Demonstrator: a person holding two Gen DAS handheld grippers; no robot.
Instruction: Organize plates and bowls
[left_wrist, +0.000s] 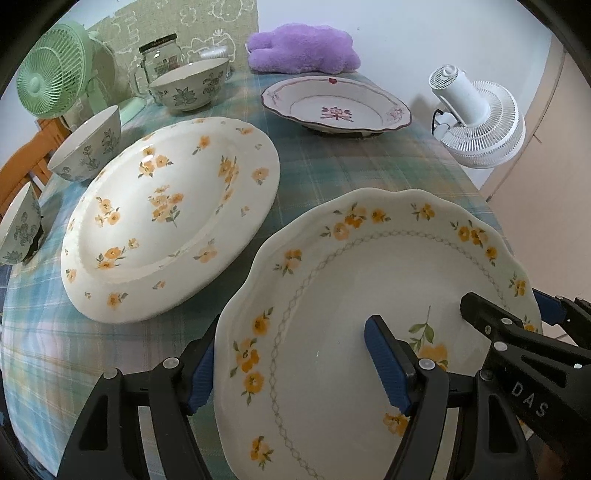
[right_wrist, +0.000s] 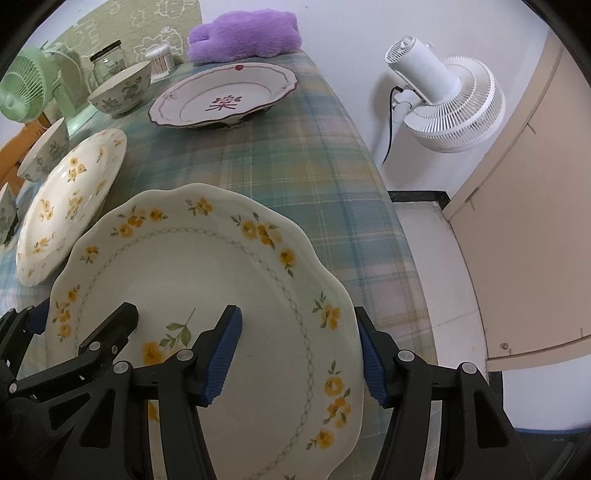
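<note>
A scalloped white plate with yellow flowers (left_wrist: 369, 266) (right_wrist: 207, 266) lies near the front of the plaid table. My left gripper (left_wrist: 291, 354) is open astride its left rim, one blue pad outside and one over the well. My right gripper (right_wrist: 295, 325) is open astride the right rim in the same way. Neither pair of pads presses the plate. A round flowered plate (left_wrist: 173, 214) (right_wrist: 70, 206) lies to the left. A red-trimmed plate (left_wrist: 336, 107) (right_wrist: 225, 99) sits farther back. Three green-patterned bowls (left_wrist: 192, 86) (left_wrist: 88, 147) (left_wrist: 18, 229) stand along the left side.
A green fan (left_wrist: 51, 81), a glass jar (left_wrist: 160, 59) and a purple plush toy (left_wrist: 303, 48) stand at the back. A white fan (right_wrist: 447, 99) stands off the table's right edge (right_wrist: 391, 221), beside a beige door (right_wrist: 535, 221).
</note>
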